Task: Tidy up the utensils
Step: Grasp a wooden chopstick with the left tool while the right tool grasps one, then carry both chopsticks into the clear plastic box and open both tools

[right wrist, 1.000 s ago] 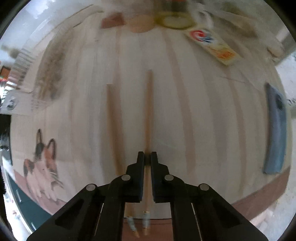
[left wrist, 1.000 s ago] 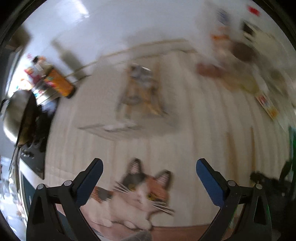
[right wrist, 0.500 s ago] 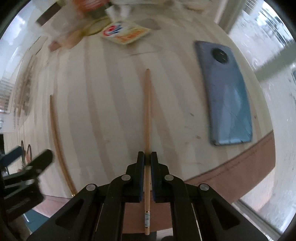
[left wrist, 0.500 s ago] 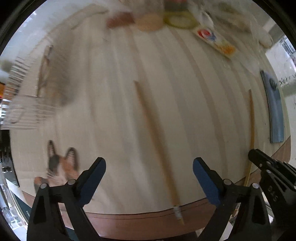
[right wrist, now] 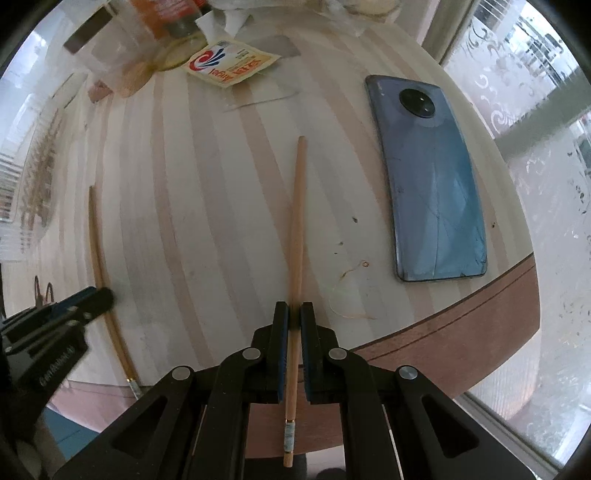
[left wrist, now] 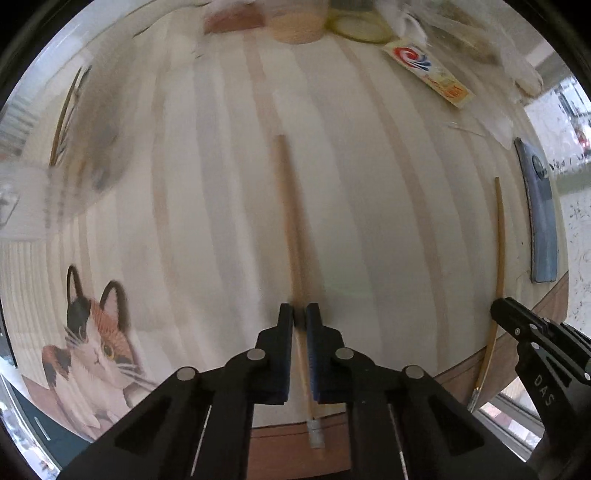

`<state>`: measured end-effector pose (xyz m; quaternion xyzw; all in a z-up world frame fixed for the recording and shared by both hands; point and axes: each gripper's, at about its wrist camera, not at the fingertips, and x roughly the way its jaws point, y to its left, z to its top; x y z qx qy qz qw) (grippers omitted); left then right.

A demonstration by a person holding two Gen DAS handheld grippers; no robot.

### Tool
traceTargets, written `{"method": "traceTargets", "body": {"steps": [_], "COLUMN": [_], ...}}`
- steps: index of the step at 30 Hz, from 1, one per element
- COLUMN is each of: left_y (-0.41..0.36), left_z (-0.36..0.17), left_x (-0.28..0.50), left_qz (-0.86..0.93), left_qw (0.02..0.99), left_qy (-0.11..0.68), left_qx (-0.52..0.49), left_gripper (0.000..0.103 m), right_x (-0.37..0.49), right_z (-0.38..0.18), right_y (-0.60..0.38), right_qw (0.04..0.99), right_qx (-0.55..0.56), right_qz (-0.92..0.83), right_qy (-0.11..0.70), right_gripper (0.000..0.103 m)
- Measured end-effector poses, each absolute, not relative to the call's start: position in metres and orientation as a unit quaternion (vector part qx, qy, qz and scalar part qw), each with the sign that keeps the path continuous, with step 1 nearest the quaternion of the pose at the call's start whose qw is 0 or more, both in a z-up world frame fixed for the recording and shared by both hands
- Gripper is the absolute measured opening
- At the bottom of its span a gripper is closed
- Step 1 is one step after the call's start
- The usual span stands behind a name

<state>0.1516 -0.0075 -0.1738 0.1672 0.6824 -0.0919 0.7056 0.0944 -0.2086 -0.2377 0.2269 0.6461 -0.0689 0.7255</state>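
Two wooden chopsticks lie on the striped tablecloth near the table's front edge. In the left wrist view my left gripper (left wrist: 299, 314) points straight down, its jaws closing tight on the left chopstick (left wrist: 290, 206), with the pads pressing its lower part. In the right wrist view my right gripper (right wrist: 293, 312) is shut on the right chopstick (right wrist: 297, 206), whose metal-banded tip sticks out below the jaws. The two views also show each other: the right gripper (left wrist: 517, 321) on its chopstick (left wrist: 498, 240), and the left gripper (right wrist: 92, 299) on the left chopstick (right wrist: 96, 236).
A blue phone (right wrist: 428, 177) lies face down right of the right chopstick. A yellow sachet (right wrist: 229, 66) and jars (left wrist: 295, 22) stand at the back. A wire rack (left wrist: 66, 122) with utensils sits far left. A cat print (left wrist: 96, 332) marks the front left; the brown cloth border (right wrist: 443, 332) runs close.
My left gripper swung from over the cat print to the left chopstick, sank and shut on it. My right gripper carried its chopstick rightward, away from the other, then held still.
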Motion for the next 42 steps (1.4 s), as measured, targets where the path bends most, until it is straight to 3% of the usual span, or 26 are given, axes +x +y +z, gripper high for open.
{"method": "traceTargets", "body": {"steps": [19, 32, 42], "left_y": [0.125, 0.119, 0.113], "left_z": [-0.151, -0.154, -0.15], "left_x": [0.124, 0.134, 0.134], "left_qz": [-0.046, -0.057, -0.052], "left_qw": [0.713, 0.708, 0.719], "left_qy": [0.689, 0.692, 0.679], "left_qx": [0.12, 0.13, 0.137], "left_gripper": [0.004, 0.009, 0.004], "right_x": [0.108, 0.105, 0.103], "right_z": [-0.214, -0.21, -0.211], "right_y": [-0.055, -0.058, -0.048], "right_qw": [0.722, 0.721, 0.725], "right_qx": [0.158, 0.166, 0.162], "right_qz": [0.024, 0.011, -0.004], "right_qy": [0.673, 0.673, 0.669], "right_gripper": [0.007, 0.007, 0.007]}}
